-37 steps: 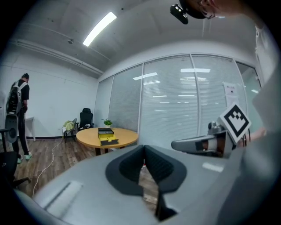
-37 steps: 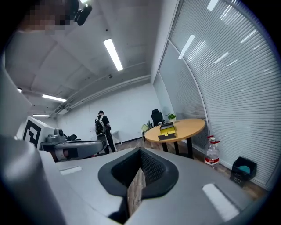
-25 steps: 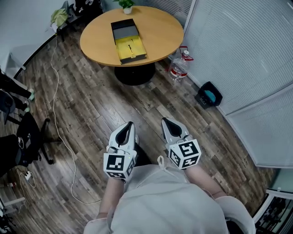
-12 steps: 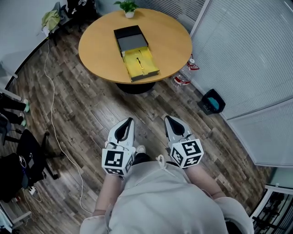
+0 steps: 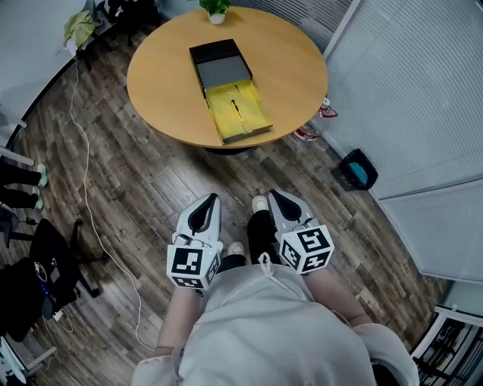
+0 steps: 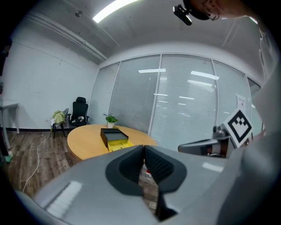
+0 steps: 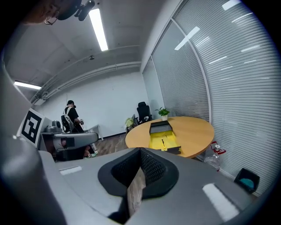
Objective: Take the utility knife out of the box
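Note:
An open black box [image 5: 230, 90] lies on the round wooden table [image 5: 158, 75], its grey-lined lid toward the far side. Its yellow tray [image 5: 253, 121] holds the slim utility knife [image 5: 237, 108]. The box also shows far ahead in the left gripper view [image 6: 113, 137] and in the right gripper view [image 7: 163, 138]. My left gripper [image 5: 210, 199] and right gripper [image 5: 272, 195] hang side by side above the wood floor, well short of the table. Both are shut with nothing between the pads.
A potted plant [image 5: 216, 9] stands at the table's far edge. A water bottle [image 5: 311, 133] and a black bin [image 5: 356, 170] sit by the blind-covered glass wall on the right. A white cable [image 5: 83, 188] runs along the floor at left. A person [image 7: 71, 116] stands far back.
The table and box have drawn closer and slid lower in the head view as the person walks toward them. Both grippers stay shut in front of the body.

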Available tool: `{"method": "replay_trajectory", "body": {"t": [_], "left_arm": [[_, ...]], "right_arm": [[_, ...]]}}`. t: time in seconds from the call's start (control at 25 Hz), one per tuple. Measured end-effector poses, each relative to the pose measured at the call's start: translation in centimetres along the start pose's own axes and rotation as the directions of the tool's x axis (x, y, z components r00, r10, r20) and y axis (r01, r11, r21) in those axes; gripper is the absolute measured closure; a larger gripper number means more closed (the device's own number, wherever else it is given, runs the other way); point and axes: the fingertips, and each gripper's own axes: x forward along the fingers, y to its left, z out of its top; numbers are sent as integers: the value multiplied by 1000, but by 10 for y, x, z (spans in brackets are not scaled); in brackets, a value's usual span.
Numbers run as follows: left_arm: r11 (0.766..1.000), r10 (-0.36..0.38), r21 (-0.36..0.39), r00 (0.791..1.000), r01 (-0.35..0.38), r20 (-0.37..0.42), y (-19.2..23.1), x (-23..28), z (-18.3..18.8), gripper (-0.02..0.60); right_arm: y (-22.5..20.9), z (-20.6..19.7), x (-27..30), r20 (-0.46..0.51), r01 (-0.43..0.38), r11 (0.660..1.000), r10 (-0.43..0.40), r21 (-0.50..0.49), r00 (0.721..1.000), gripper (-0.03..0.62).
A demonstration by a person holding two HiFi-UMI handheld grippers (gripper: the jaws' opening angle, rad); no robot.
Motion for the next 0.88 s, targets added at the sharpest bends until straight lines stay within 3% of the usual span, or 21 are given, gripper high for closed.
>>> {"method": "replay_trajectory", "body": {"t": [0.16,0.52,0.68,0.88], "left_arm": [[999,26,-30,1000,-26,-3,12,38,9,575],[993,119,-17,993,-119,5,46,165,53,575],[984,176,-13,984,-176,-9,58,212,65,575],[970,241,-29,970,-242,-34,72,252,59,575]], "right_arm": [[-30,19,36,18,-10,1000,9,24,1000,594],[-111,83,144,-16,-128,991,128,26,992,594],[-146,104,187,-60,-179,984,180,7,982,594],[-172,100,228,-152,-245,970,241,-9,959,594]]}}
